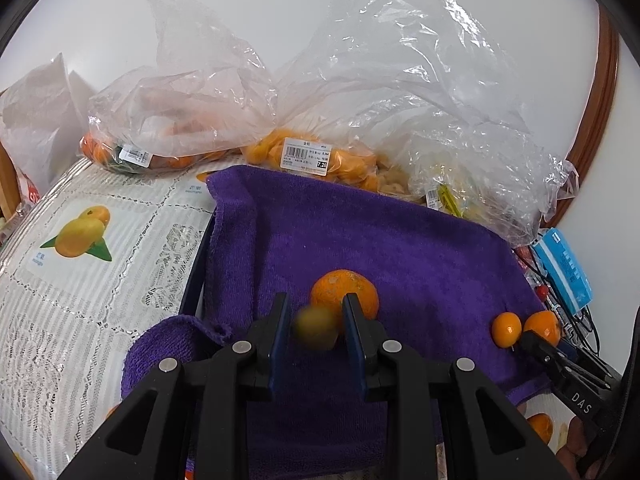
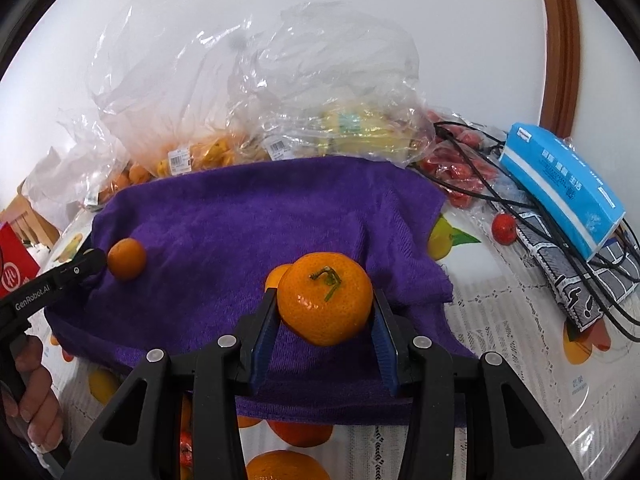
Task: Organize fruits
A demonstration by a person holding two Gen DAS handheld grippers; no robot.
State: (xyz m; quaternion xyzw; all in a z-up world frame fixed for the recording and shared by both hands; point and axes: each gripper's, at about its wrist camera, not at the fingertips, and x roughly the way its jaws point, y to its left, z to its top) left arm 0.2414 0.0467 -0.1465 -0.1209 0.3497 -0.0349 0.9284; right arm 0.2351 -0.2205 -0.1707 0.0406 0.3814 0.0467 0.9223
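The right gripper [image 2: 324,312] jaws clamp a mandarin [image 2: 325,304] (stem up); left jaws closed.

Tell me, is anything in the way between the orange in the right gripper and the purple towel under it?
Nothing visible is. The right gripper holds the orange over bare purple towel. Only a smaller fruit lies close behind it, to its left.

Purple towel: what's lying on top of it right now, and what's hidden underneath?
On the purple towel lie a tangerine at its left and a smaller orange fruit, partly hidden behind the mandarin clamped in the right gripper. What the towel covers cannot be seen.
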